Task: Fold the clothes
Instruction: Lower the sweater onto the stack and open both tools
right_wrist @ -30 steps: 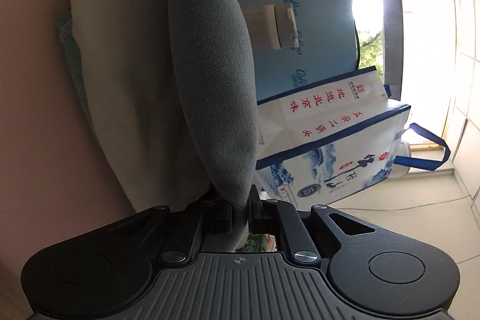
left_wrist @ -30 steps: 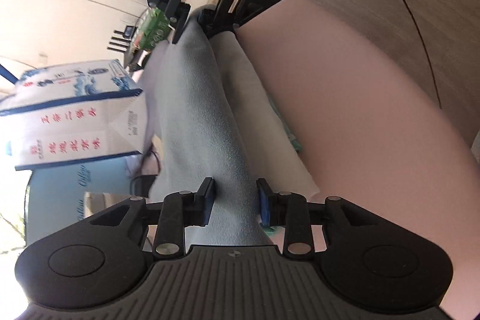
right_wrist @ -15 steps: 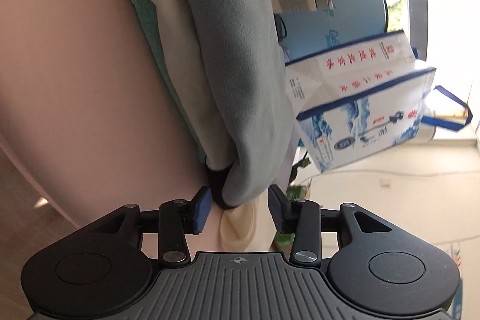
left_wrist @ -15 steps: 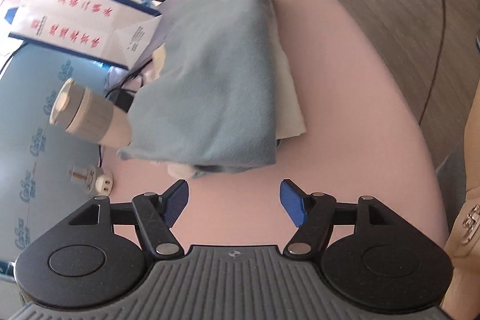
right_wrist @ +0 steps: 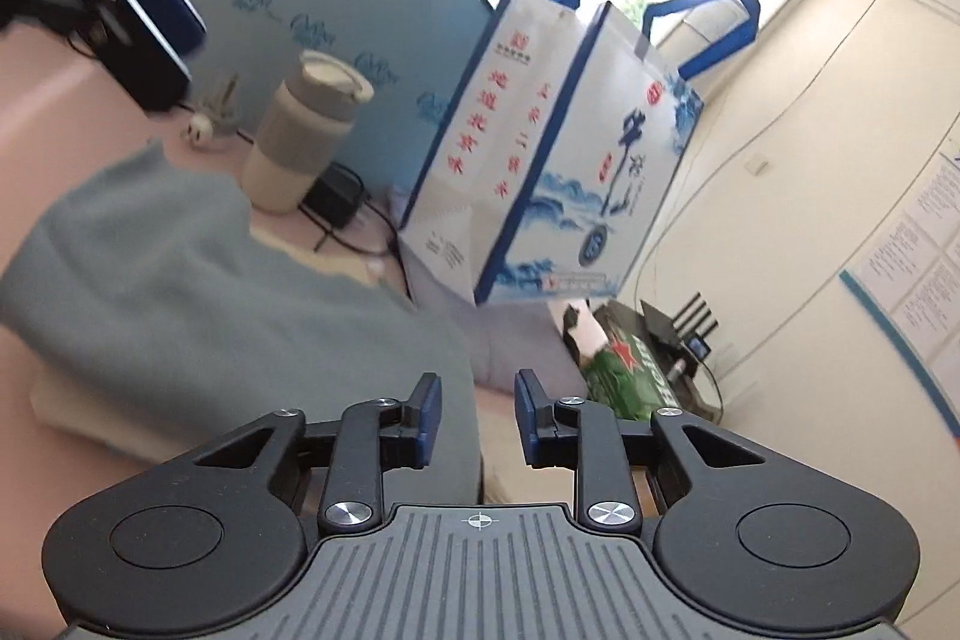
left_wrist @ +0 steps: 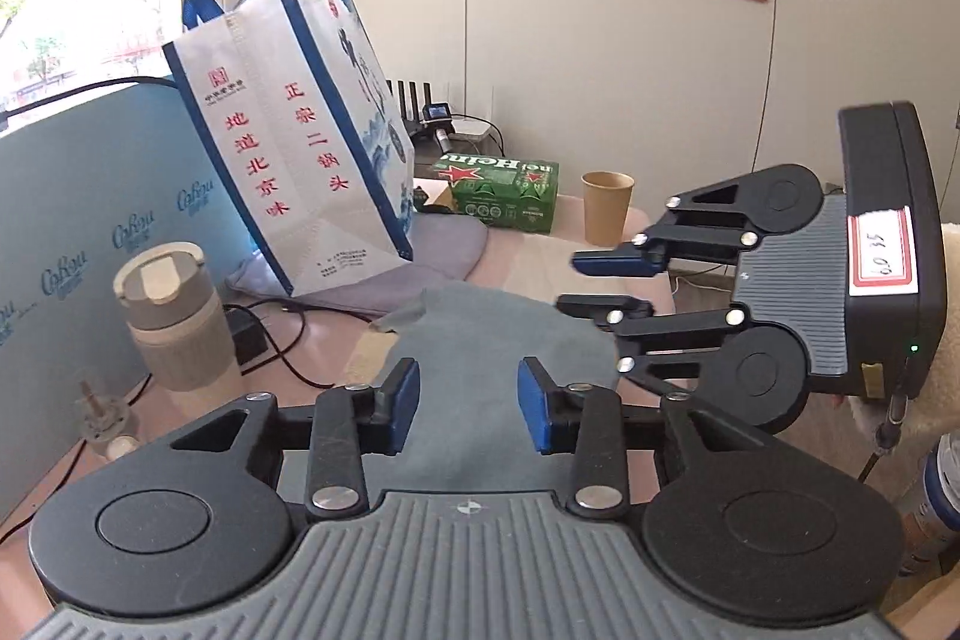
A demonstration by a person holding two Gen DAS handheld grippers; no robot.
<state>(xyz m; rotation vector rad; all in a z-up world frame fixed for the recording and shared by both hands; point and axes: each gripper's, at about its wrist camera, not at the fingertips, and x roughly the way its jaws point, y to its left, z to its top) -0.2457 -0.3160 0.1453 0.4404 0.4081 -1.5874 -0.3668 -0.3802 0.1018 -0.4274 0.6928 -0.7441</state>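
Pink bench [left_wrist: 600, 244] carries a grey-blue cloth [right_wrist: 198, 274], already folded & lying flat atop a cream garment [right_wrist: 78, 400]. Left tool [left_wrist: 468, 403] & right tool [right_wrist: 477, 415] both empty, jaws closing on nothing. Likely this piece is done; more clothes may remain.

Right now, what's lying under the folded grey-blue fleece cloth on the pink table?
A cream cloth sticks out beneath the grey-blue fleece cloth, both resting on the pink table. Whatever else sits in the stack is covered by the fleece and can't be seen.
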